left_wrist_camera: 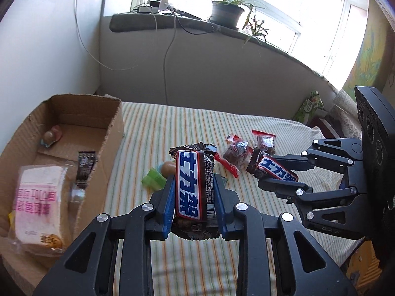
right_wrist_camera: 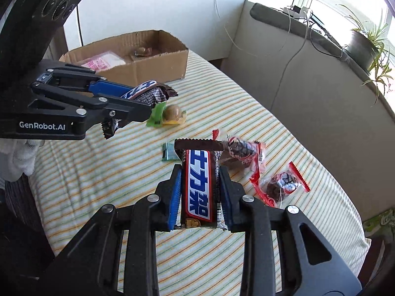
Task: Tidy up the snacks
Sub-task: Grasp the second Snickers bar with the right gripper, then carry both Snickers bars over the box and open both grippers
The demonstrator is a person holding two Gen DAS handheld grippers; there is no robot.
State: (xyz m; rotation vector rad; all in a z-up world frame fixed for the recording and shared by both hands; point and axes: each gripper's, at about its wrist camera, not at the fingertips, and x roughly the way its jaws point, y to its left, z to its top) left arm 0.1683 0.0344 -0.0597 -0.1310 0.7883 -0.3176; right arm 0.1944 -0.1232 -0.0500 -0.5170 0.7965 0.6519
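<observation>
My left gripper (left_wrist_camera: pixel 193 180) is shut on a Snickers bar (left_wrist_camera: pixel 188 187) and holds it above the striped cloth (left_wrist_camera: pixel 197 259); it also shows in the right wrist view (right_wrist_camera: pixel 145 103). My right gripper (right_wrist_camera: pixel 200 170) is shut on a second Snickers bar (right_wrist_camera: pixel 198 187), also seen in the left wrist view (left_wrist_camera: pixel 279 172). The open cardboard box (left_wrist_camera: pixel 74 123) at the left holds a bread pack (left_wrist_camera: pixel 37 197), a dark sachet (left_wrist_camera: pixel 85 165) and a round candy (left_wrist_camera: pixel 51 135). On the cloth lie two red-edged dark candies (right_wrist_camera: pixel 242 150) (right_wrist_camera: pixel 281 182), a green wrapper (left_wrist_camera: pixel 153 180) and a round brown candy (right_wrist_camera: pixel 172 113).
A small teal packet (right_wrist_camera: pixel 169 151) lies on the cloth. A grey ledge with cables (left_wrist_camera: pixel 170 24) and a potted plant (left_wrist_camera: pixel 227 12) runs behind the table. A green box (left_wrist_camera: pixel 311 103) sits at the far right edge.
</observation>
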